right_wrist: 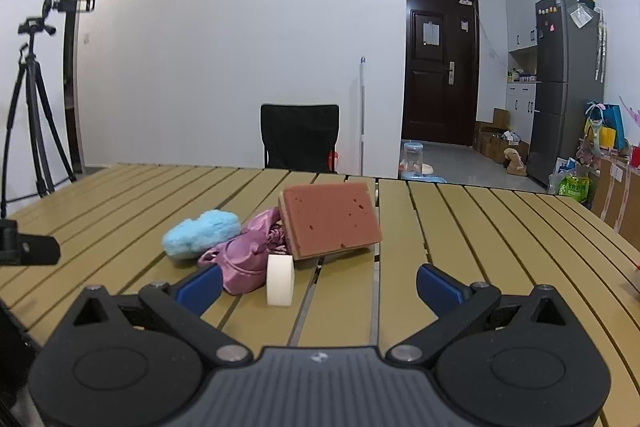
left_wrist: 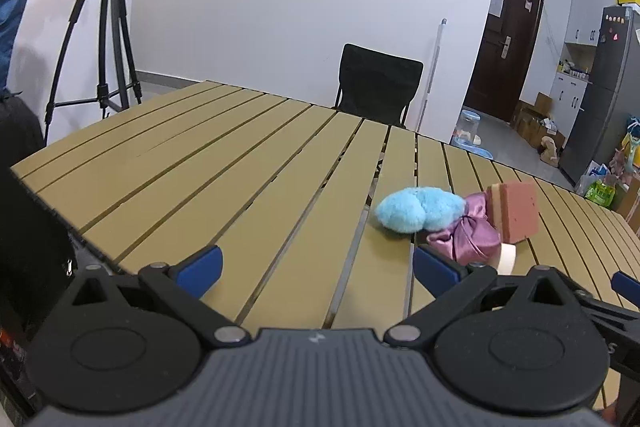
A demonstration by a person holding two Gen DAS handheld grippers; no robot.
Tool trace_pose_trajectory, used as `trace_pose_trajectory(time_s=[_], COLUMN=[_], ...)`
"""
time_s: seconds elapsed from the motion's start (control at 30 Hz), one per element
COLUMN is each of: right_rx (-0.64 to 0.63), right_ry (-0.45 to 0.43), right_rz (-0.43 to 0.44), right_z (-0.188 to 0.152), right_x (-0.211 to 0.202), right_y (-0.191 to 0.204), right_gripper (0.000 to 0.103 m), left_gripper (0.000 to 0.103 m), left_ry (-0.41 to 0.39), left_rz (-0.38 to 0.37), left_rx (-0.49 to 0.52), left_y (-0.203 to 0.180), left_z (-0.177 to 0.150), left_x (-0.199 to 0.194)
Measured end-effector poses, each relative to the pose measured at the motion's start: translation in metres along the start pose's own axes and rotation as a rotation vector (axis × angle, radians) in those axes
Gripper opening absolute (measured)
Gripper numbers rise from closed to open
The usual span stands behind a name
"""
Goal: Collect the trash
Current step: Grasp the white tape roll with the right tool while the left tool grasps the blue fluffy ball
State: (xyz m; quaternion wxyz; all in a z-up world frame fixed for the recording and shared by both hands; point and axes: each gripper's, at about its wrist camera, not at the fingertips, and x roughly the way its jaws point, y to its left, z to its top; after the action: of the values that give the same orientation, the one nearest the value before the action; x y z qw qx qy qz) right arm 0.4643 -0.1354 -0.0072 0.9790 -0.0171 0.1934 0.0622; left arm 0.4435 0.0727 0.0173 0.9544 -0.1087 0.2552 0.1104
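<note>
A small heap of trash is seen on the slatted surface (right_wrist: 480,227): a fluffy blue ball (right_wrist: 200,233), a crumpled purple satin pouch (right_wrist: 244,259), a reddish-brown sponge (right_wrist: 330,221) propped tilted against the pouch, and a white tape roll (right_wrist: 280,279) standing on edge just in front. The right gripper (right_wrist: 318,283) is held spread and empty, facing the heap, with the tape roll nearest between its fingers. The left gripper (left_wrist: 316,265) is likewise spread wide and holds nothing; the heap lies off to its right. No bin or bag can be made out.

Because the pieces are touching, a grasp on one is likely to disturb the others. The leaning sponge could be toppled if the pouch is pulled away, and the upright roll could be nudged into rolling off between the slats' edges. The slippery satin may also be pinched only partly and dropped.
</note>
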Motion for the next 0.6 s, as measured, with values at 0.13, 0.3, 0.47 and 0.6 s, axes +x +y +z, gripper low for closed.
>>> trace_pose_trajectory(time_s=[0.13, 0.3, 0.47, 0.6], right_rx=[0.016, 0.036, 0.075, 0.083], right_ry=[0.031, 0.084, 0.142, 0.164], right_rz=[0.003, 0.028, 0.033, 0.044], right_z=[0.0, 0.002, 0.004, 0.004], right_x=[0.027, 0.058, 0.078, 0.087], right_y=[-0.001, 0.002, 0.003, 0.006], right_gripper=[0.098, 0.087, 0.073, 0.066], left_gripper=[0.103, 0.103, 0.103, 0.103], left_ry=[0.013, 0.025, 0.035, 0.042], left_rz=[0.005, 0.017, 0.023, 0.032], left_rx=[0.011, 0.018, 0.011, 0.01], left_y=[-0.005, -0.003, 0.003, 0.008], left_z=[0.002, 0.002, 0.002, 0.002], left_x=[0.018, 0.034, 0.041, 0.043])
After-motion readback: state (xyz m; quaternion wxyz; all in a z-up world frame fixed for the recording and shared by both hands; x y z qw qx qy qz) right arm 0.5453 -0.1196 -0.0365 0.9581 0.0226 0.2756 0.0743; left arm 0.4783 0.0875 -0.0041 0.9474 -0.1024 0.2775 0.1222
